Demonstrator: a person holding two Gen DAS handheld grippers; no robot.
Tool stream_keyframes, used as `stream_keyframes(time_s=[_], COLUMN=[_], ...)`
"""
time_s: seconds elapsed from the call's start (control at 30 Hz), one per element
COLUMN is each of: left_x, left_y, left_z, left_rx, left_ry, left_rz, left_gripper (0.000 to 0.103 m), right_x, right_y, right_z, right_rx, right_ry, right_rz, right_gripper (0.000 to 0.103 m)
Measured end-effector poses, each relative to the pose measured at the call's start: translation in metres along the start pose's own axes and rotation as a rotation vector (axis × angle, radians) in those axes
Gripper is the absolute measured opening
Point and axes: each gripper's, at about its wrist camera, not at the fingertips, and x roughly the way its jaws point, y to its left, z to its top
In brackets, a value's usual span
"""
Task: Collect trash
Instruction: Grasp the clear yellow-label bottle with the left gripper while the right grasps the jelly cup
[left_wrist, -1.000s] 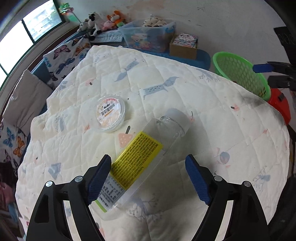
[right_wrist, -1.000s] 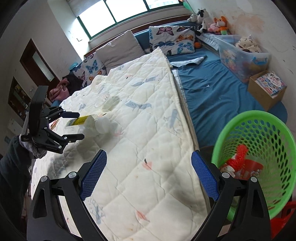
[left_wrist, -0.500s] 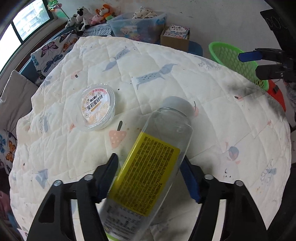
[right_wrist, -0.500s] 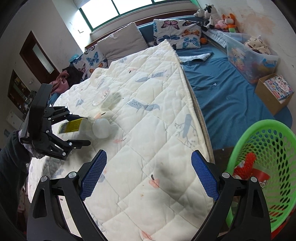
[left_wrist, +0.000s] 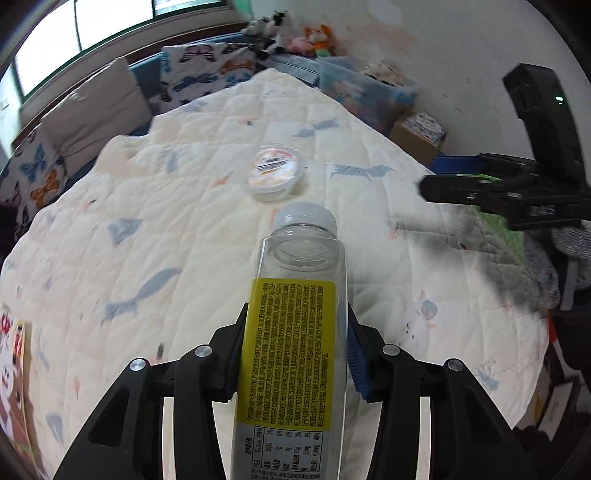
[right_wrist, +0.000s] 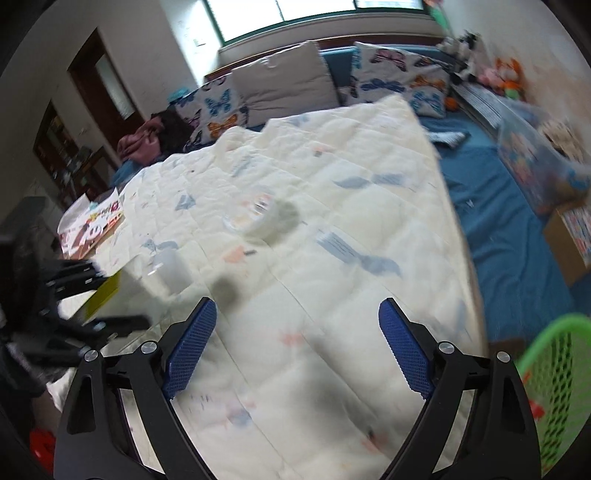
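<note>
My left gripper is shut on an empty clear plastic bottle with a yellow label and a white cap, held above the quilt. The bottle also shows blurred in the right wrist view. A round clear plastic cup with a printed lid lies on the quilt beyond the bottle, and shows in the right wrist view. My right gripper is open and empty above the quilt's near part. The green trash basket is at the lower right, off the bed.
The cream quilted blanket covers the bed. Butterfly pillows and a grey cushion line the back. A clear storage bin and a cardboard box stand on the blue floor mat. A printed paper lies at the quilt's left edge.
My left gripper closed on the bottle and lifted it off the quilt. My right gripper swung left, away from the green basket, over the quilt.
</note>
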Motion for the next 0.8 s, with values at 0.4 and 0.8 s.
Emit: stream_keyframes(time_s=[0.4, 0.8], left_x=[-0.042, -0.045], left_y=[0.036, 0.041], left_z=[-0.054, -0.073], left_rx=[-0.224, -0.295], left_ry=[-0.053, -0.057], left_rz=[0.037, 0.027], left_gripper=[0.045, 0.045], right_x=[0.092, 0.13], right_y=[0.052, 0.043], right_z=[0.047, 0.063], right_rx=[-0.128, -0.053], right_ry=[0.058, 0.076], right_rz=[0.005, -0.034], right_gripper=[0.089, 0.065])
